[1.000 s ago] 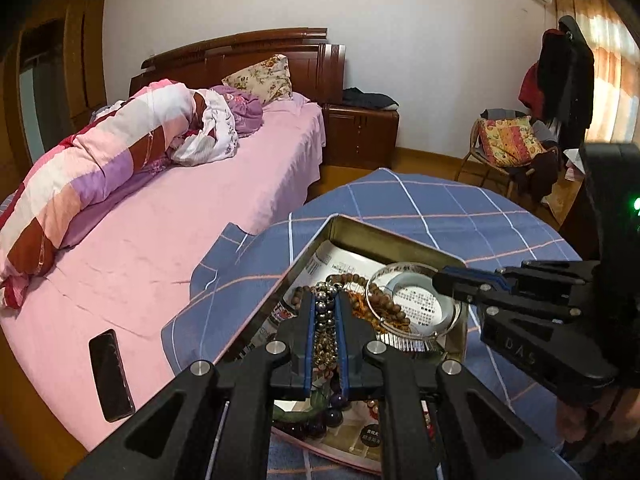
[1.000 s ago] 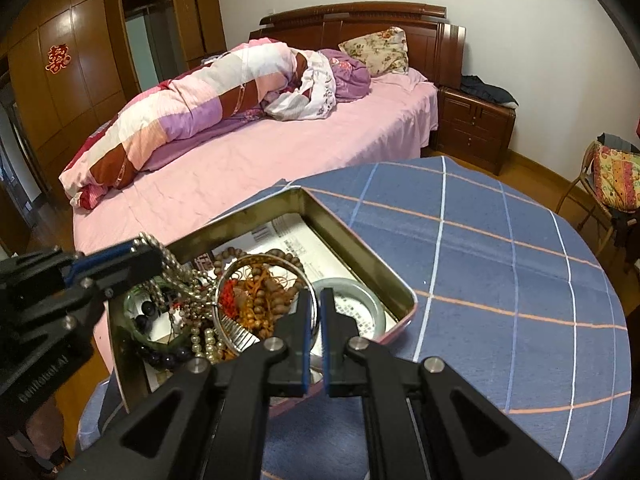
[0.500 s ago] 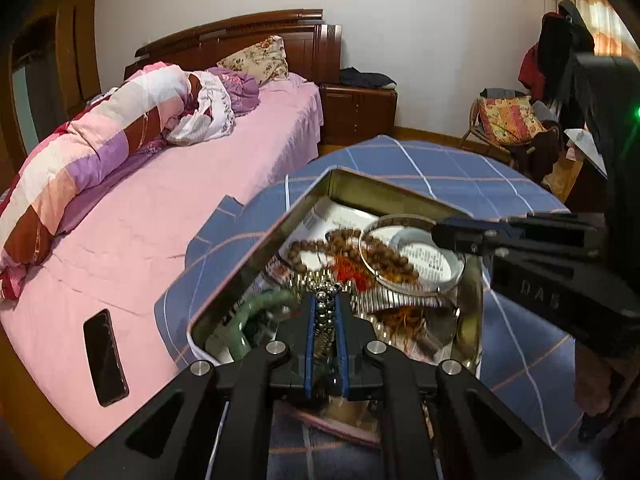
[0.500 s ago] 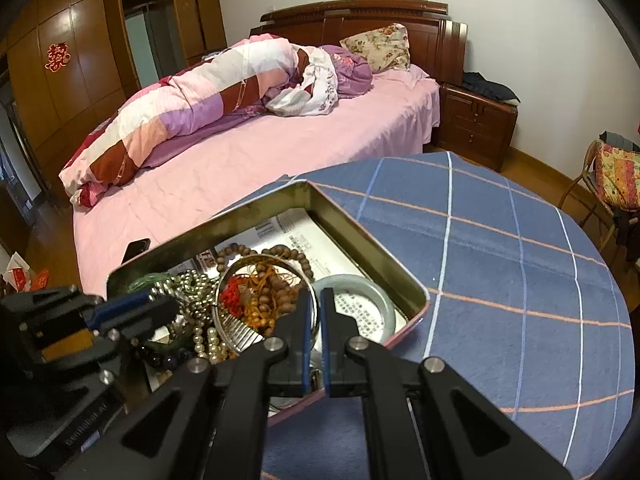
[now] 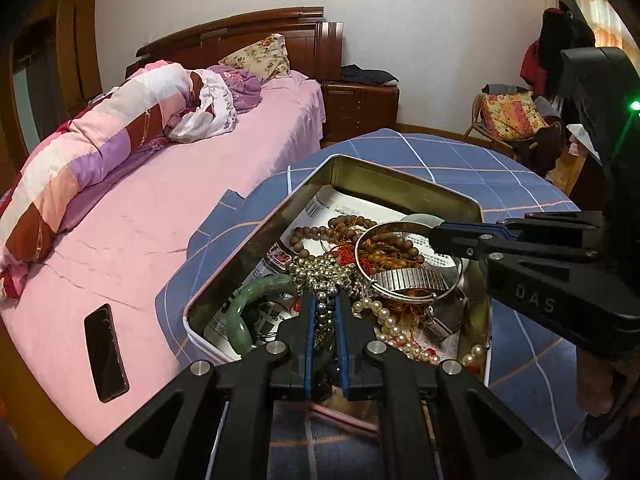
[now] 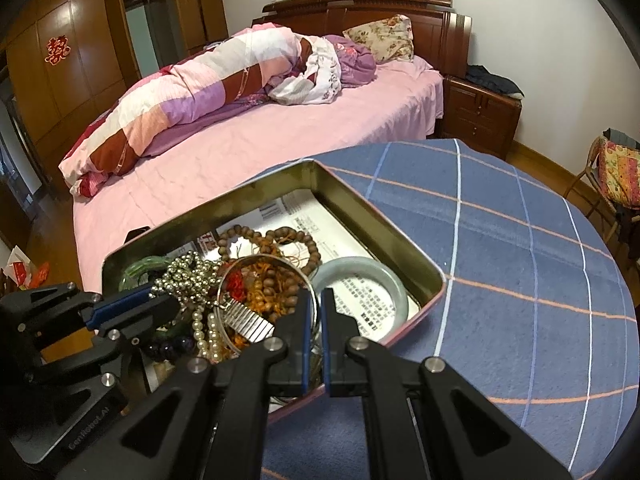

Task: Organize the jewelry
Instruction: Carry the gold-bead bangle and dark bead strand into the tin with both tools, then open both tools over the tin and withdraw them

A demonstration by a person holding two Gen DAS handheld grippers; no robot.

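An open metal tin [image 5: 400, 178] [image 6: 384, 224] on the blue checked tablecloth holds tangled jewelry. My left gripper [image 5: 325, 300] [image 6: 160, 300] is shut on a silver bead chain [image 5: 324, 270] [image 6: 188, 276] low over the tin's near end. My right gripper [image 6: 314, 296] [image 5: 434, 236] is shut on the rim of a thin silver bangle [image 5: 384, 232] [image 6: 248, 260]. Also in the tin are brown wooden beads [image 5: 316, 232] [image 6: 276, 236], a green jade bangle [image 5: 244, 308], a pale jade bangle [image 6: 360, 272], a pearl strand [image 5: 396, 336] and a metal watch band [image 5: 412, 280].
The tin sits near the table's edge beside a pink bed [image 5: 160, 216] with a rolled quilt. A black phone [image 5: 106, 348] lies on the bed. A nightstand [image 6: 480, 112] and a chair [image 5: 512, 116] with clothes stand further back. Blue tablecloth [image 6: 520, 260] spreads right of the tin.
The left gripper has come down with the silver bead chain, which now lies heaped in the tin. The right gripper has kept its hold on the silver bangle.
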